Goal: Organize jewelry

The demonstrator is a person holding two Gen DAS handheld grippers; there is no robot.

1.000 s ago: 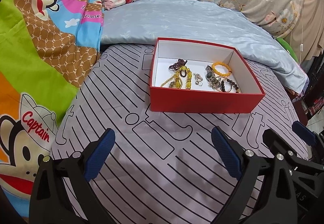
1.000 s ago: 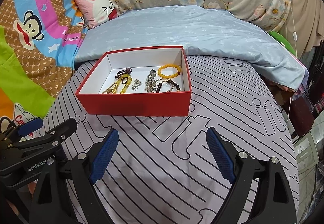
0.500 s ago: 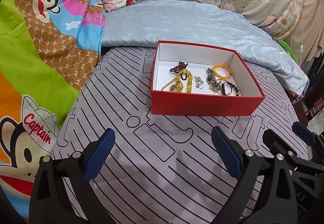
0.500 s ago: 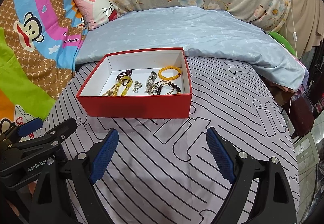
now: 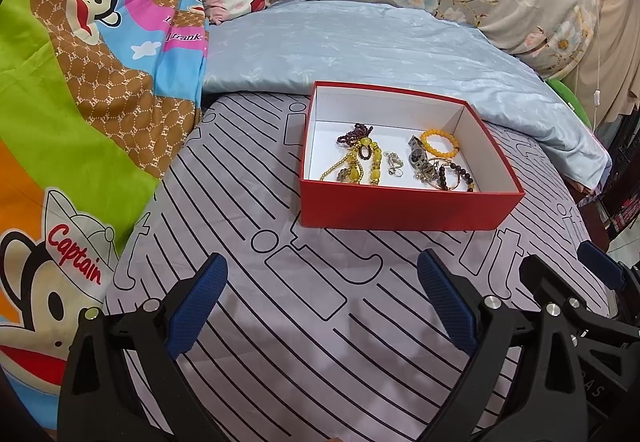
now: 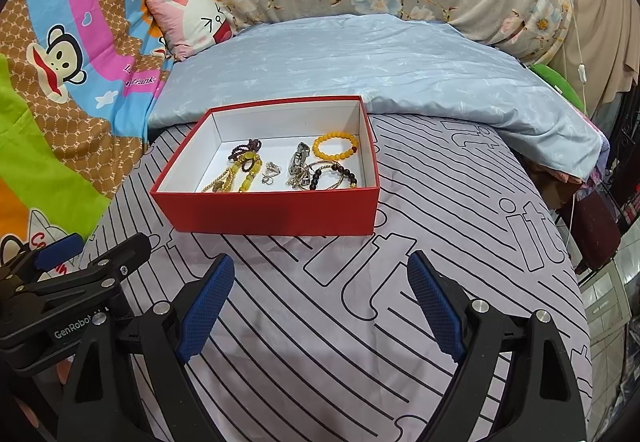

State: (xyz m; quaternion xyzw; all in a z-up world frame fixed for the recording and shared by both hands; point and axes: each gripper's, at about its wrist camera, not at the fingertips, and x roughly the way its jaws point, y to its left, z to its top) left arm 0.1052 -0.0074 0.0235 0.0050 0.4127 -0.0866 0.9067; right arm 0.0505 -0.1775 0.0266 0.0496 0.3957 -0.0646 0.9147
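- The left gripper (image 5: 322, 304) hangs low in its own wrist view, jaws spread wide, nothing between the blue pads (image 5: 196, 300).
- Its black frame fills the lower corners of that view, both fingers pointing forward.
- The right gripper (image 6: 320, 308) is likewise spread wide and empty, its blue pads (image 6: 434, 306) facing each other.
- The two grippers sit side by side, close together: the left one shows at the left edge of the right wrist view, the right one at the right edge of the left wrist view.
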